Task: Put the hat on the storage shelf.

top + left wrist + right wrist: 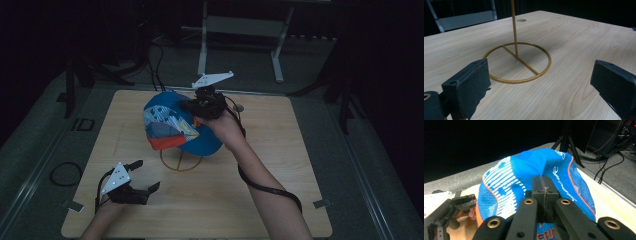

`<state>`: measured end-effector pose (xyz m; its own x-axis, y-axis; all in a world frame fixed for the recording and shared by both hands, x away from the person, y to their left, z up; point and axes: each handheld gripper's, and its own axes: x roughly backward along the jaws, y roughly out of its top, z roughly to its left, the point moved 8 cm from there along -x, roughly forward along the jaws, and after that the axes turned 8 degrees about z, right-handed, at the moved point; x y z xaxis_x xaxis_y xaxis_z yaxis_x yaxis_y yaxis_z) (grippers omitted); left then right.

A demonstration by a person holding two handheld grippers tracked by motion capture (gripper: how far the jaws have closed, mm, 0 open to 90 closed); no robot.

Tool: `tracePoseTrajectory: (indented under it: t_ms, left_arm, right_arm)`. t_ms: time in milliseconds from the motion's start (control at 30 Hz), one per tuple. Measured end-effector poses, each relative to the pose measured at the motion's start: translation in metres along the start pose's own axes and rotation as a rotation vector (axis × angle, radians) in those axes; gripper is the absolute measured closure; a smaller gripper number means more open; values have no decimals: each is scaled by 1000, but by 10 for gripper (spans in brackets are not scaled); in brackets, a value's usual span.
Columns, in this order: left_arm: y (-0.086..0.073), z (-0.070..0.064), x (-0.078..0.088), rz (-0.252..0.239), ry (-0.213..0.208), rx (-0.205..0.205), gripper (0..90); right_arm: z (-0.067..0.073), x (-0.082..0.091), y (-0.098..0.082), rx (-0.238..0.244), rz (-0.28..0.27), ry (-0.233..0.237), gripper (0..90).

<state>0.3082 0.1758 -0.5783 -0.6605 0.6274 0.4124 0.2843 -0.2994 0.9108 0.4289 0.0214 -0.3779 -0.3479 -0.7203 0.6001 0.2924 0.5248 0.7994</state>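
left gripper (145, 176) low over near-left of table (280, 165), jaws wide apart, nothing between them — facing ring base of yellow wire stand (517, 62). stand upright mid-table, thin pole rising. right gripper (196, 107) farther back, jaws pressed together on fabric of blue cap (529, 172) — cap held above stand, orange brim toward left gripper.
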Motion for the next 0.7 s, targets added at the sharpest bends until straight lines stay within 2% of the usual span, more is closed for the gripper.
tracePoseTrajectory:
  t_ms: [200,400,600,700]
  left_arm:
    - [-1,-2,-1,0,-10,-4,29]
    - [0,-2,1,-9,-12,-1,29]
    - [-1,-2,0,-8,-17,1,29]
    - [-1,-2,0,-7,-20,5,29]
  right_arm:
    - [3,-1,-9,0,2,22,900]
    - [2,-2,-11,-7,-3,19,811]
    - [-2,-4,-17,-28,6,24,798]
    - [-3,-3,-17,-33,-2,30,757]
